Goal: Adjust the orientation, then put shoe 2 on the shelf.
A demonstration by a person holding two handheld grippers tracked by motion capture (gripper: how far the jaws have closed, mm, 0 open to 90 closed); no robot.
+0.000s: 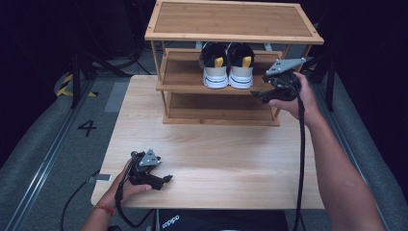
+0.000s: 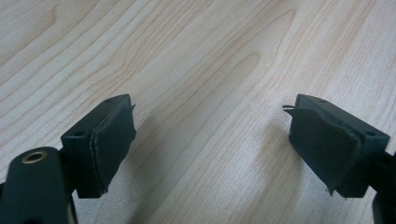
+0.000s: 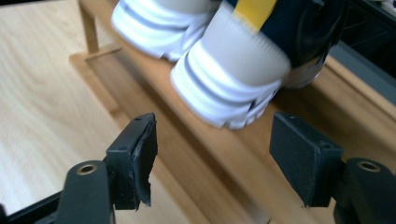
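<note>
A pair of black, white and yellow shoes stands heel-out on the middle shelf of a wooden rack (image 1: 231,36): left shoe (image 1: 214,66), right shoe (image 1: 241,66). My right gripper (image 1: 262,96) hovers open just right of the shoes at the shelf's front edge. In the right gripper view the right shoe's heel (image 3: 233,79) lies just beyond the spread jaws of that gripper (image 3: 212,154), untouched. My left gripper (image 1: 166,179) rests low over the table's near left, open and empty; its own view has bare wood between the jaws of the gripper (image 2: 210,140).
The light wooden table (image 1: 216,154) carries the rack at its far edge. The rack's bottom shelf (image 1: 219,108) and top shelf hold nothing. Dark floor surrounds the table, with a marking "4" (image 1: 87,127) at left and a cable trailing from each gripper.
</note>
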